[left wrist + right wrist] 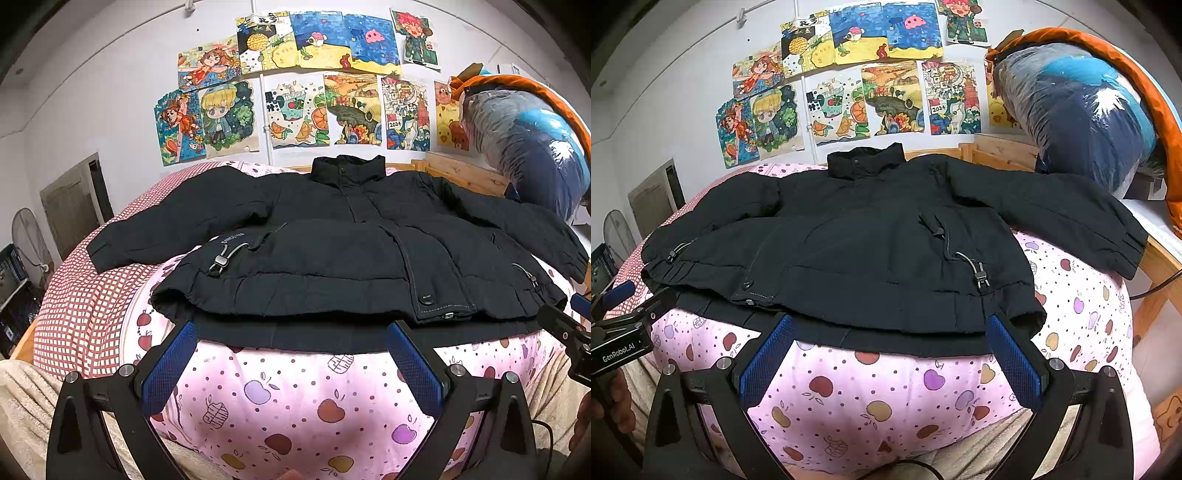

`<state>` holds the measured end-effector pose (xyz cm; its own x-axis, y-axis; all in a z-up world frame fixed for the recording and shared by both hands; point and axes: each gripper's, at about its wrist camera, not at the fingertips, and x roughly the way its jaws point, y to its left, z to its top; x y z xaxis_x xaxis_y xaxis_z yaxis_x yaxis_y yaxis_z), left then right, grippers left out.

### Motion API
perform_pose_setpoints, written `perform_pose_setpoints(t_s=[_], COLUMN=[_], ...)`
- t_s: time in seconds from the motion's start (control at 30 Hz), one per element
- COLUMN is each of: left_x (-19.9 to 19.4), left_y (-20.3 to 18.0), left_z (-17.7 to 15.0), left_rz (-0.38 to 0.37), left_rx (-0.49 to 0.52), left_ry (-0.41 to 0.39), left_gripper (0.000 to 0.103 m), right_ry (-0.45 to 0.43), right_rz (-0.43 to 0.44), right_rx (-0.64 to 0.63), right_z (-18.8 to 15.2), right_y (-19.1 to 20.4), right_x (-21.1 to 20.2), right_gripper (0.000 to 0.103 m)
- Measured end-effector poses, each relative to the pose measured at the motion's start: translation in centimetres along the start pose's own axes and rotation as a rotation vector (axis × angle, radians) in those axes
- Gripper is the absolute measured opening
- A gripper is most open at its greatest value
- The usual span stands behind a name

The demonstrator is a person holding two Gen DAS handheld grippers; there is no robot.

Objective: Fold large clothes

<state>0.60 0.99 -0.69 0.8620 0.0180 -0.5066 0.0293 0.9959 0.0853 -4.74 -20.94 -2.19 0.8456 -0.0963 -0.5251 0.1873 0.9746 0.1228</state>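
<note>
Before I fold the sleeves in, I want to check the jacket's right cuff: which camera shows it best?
The right wrist view: the cuff lies whole, draped over the quilt edge. In the left wrist view the cuff sits squeezed against the frame edge, strongly distorted.

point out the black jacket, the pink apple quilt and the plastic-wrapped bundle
black jacket (pixel 332 258): left wrist view, on the front panel of the body.
pink apple quilt (pixel 886 387): right wrist view, on bare fabric below the hem.
plastic-wrapped bundle (pixel 1071 110): right wrist view, on the clear plastic over the dark blue part.
</note>
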Motion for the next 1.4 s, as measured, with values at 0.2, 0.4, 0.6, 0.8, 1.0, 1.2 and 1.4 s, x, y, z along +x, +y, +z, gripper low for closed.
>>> perform_pose_setpoints(t_s=[0.2,0.4,0.6,0.8,1.0,1.2,1.4], left_x=[0.0,0.1,-0.3,-0.3,-0.2,0.1,0.6], left_y=[-0.1,-0.3,-0.5,-0.7,-1.0,-1.2,-2.1], left_z=[0.0,-0.1,0.0,0.2,0.5,1.4,3.3], left_rz=[0.002,0.0,0.004,-0.01,-0.019,-0.061,-0.095], left_rx=[0.003,0.011,0.016,0.02,0.04,0.059,0.104], left_ry=[0.0,0.0,-0.003,0.002,0.013,0.019,0.021], left_gripper=[0.103,0.103,0.103,0.103,0.103,0.103,0.103], right_ry=[-0.001,0.006,0.006,0.007,0.015,0.027,0.045], right_rz=[0.001,-0.009,-0.012,-0.012,-0.019,-0.054,-0.115], right_rx=[0.0,-0.003,-0.002,-0.003,-0.011,-0.012,-0.035], right_z=[0.0,-0.1,-0.2,-0.1,-0.2,0.0,0.7], right_y=[-0.1,-0.1,0.1,0.1,0.3,-0.1,-1.2], right_x=[0.0,-0.1,-0.2,-0.1,0.1,0.5,1.4], right_gripper=[0.102,0.102,0.102,0.102,0.102,0.102,0.102])
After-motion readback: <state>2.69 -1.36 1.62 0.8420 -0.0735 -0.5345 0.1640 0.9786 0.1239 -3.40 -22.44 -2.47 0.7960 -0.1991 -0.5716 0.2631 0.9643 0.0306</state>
